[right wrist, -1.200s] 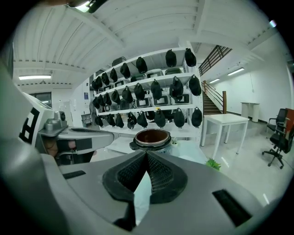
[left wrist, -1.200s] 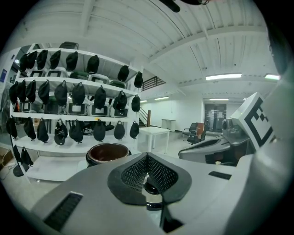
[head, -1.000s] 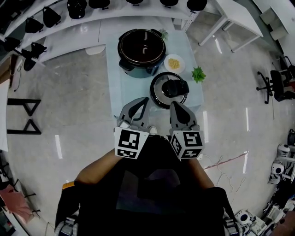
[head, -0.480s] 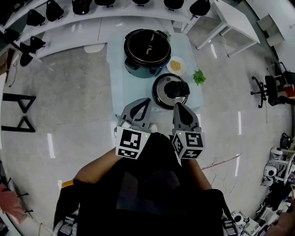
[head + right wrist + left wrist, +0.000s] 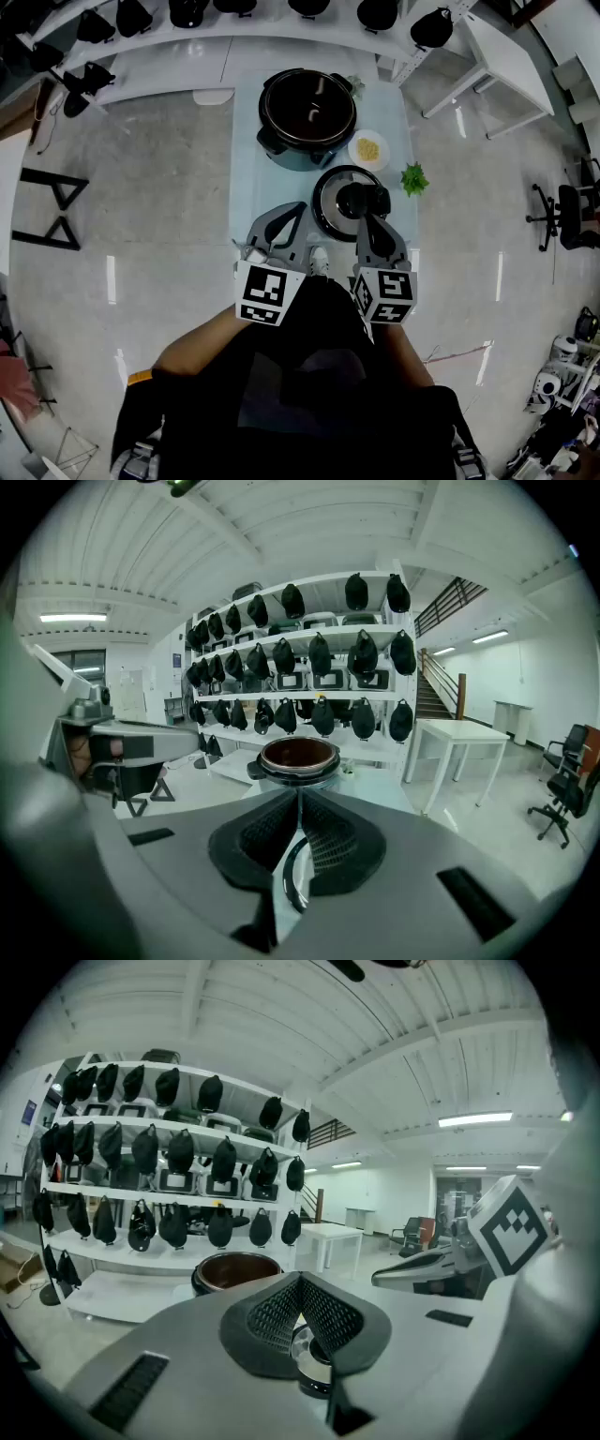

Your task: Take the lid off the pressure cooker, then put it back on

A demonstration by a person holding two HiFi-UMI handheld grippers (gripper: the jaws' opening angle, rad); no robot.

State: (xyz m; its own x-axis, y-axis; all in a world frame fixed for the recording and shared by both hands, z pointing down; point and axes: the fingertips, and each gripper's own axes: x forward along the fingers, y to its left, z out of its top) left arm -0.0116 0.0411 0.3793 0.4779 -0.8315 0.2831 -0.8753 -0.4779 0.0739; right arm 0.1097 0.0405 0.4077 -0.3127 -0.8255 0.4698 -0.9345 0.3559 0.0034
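Observation:
The open pressure cooker pot [image 5: 307, 111] stands at the far end of a pale blue table [image 5: 251, 183]. Its round lid [image 5: 328, 208], with a black handle [image 5: 362, 200], lies flat on the table nearer to me. My right gripper [image 5: 367, 222] is shut and empty, its tip over the lid's near rim. My left gripper [image 5: 299, 208] is also shut and empty, just left of the lid. In the left gripper view the lid [image 5: 309, 1358] shows below the closed tips [image 5: 300, 1281] and the pot [image 5: 234, 1269] beyond. The right gripper view shows the pot [image 5: 298, 757] ahead of the closed tips [image 5: 298, 796].
A small white plate of yellow food [image 5: 369, 149] and a green leafy sprig [image 5: 413, 178] sit on the table's right side. Curved white shelves with several black items [image 5: 187, 11] run behind. A white table [image 5: 497, 52] stands far right, black frames [image 5: 52, 216] on the floor left.
Both grippers have edged forward and slightly down toward the table. The right tip now overlaps the lid's near rim. Both stay shut, and the lid and pot have not moved.

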